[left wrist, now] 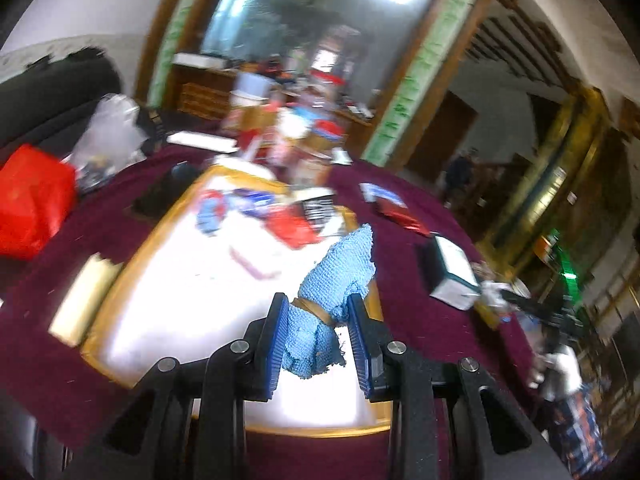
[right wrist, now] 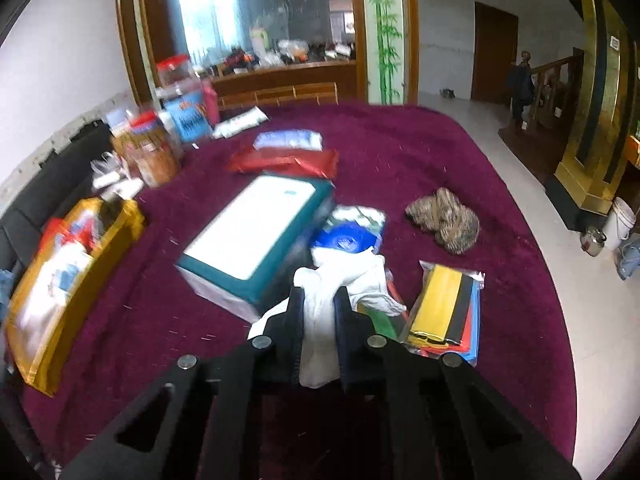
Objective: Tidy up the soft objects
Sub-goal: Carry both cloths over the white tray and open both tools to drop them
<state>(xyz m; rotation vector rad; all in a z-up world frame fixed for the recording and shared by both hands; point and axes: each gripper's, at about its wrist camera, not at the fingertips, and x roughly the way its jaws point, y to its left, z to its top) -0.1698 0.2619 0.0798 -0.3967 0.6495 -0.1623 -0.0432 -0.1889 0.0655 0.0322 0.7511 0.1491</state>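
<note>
In the left wrist view my left gripper (left wrist: 319, 308) is shut on a light blue knitted cloth (left wrist: 340, 276), which hangs over the near right part of a white tray with a yellow wooden rim (left wrist: 132, 256). Another blue cloth (left wrist: 210, 216) lies far in the tray. In the right wrist view my right gripper (right wrist: 319, 300) is shut on a white cloth (right wrist: 340, 292) above the maroon table (right wrist: 400, 148). A brown knitted bundle (right wrist: 444, 220) lies on the table to the right. The tray also shows at the left (right wrist: 72, 304).
A teal and white box (right wrist: 256, 236) lies ahead of the right gripper, with red and blue packets (right wrist: 288, 160) beyond. A bag of coloured sheets (right wrist: 444, 312) lies at right. Jars (right wrist: 156, 152) stand at the far left. A red bag (left wrist: 32, 200) lies left of the tray.
</note>
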